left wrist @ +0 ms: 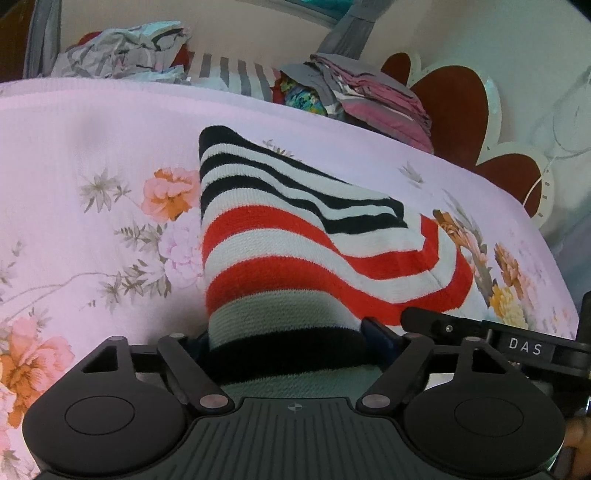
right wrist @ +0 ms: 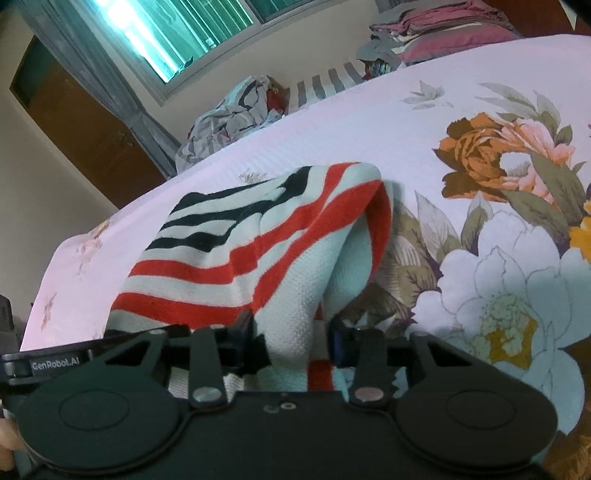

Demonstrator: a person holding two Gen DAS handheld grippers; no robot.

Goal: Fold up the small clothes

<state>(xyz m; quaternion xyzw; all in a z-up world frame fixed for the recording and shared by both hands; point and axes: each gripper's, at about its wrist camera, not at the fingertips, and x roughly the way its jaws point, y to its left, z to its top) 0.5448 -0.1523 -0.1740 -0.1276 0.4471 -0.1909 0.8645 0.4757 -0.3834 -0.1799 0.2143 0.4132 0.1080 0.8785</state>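
a: where's the striped garment (left wrist: 295, 236)?

b: on the floral bedspread (left wrist: 92, 129). your left gripper (left wrist: 291, 343) and right gripper (right wrist: 291, 332) each pinch its near edge, likely to fold it away from you.

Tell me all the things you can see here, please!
Striped knit garment: one, red, white and black, on the bedspread, near edge held in both grippers.
Floral bedspread: one, pale pink with orange flowers, under the garment.
Folded clothes stack: one, mostly pink and grey, far edge of the bed.
Crumpled clothes heap: one, grey and pale blue, far edge.
Window: one, greenish glass, behind a grey curtain.
Left gripper: black, shut on the garment.
Right gripper: black, shut on the garment.
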